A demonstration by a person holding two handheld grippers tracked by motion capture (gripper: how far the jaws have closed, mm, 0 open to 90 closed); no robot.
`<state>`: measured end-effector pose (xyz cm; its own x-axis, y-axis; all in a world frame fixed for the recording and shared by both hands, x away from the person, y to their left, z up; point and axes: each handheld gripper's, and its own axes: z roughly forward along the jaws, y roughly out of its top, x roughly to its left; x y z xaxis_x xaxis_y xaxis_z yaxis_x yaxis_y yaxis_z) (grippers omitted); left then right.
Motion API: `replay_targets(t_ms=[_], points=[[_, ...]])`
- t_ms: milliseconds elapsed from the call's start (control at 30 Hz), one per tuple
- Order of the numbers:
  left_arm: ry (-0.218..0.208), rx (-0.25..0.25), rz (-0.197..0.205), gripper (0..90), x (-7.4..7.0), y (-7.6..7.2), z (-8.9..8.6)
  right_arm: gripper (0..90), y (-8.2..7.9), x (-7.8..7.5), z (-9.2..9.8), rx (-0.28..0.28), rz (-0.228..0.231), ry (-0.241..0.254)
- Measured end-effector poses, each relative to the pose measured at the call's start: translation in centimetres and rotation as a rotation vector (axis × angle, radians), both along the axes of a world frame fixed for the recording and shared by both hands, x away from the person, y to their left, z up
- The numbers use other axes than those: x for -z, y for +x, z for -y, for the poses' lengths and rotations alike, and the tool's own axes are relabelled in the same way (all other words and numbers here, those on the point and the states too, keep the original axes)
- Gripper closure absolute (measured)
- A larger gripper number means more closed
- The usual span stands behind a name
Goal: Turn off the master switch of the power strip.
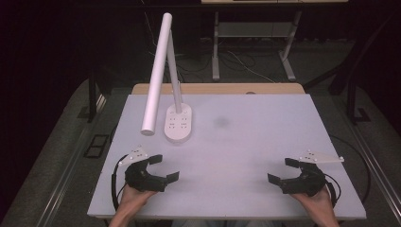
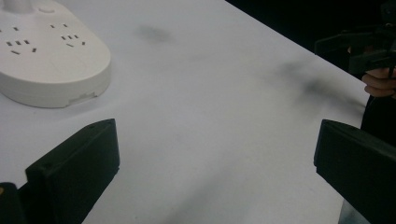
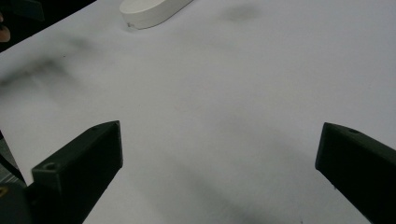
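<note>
Both idle, nothing held. Left gripper [image 1: 164, 168] sat wide open on the near-left bench [image 1: 246, 142], lamp base [image 1: 178, 123] just beyond it. Right gripper [image 1: 283, 170] was wide open too, near-right, well apart from the lamp.

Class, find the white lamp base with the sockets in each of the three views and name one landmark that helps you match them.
High view: the lamp base sits left of centre on the table, beyond the left claw.
Left gripper view: top left corner.
Right gripper view: top edge, left of centre.
Shared landmark: the dark smudge on the table beside the base.
</note>
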<state>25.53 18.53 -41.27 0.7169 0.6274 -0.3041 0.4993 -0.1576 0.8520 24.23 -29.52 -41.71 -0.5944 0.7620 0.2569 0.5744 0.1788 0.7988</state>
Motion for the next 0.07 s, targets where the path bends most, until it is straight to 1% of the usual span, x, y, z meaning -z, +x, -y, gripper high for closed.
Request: replay_targets(t_ms=[33,67], points=[[-0.001,0.003,0.0,0.0,0.08,-0.07,0.04,0.2,0.01,0.01,0.02,-0.002,0.004,-0.002],[0.003,0.008,0.0,0.0,0.1,-0.13,0.05,0.2,-0.03,-0.02,0.01,-0.002,-0.001,0.001]])
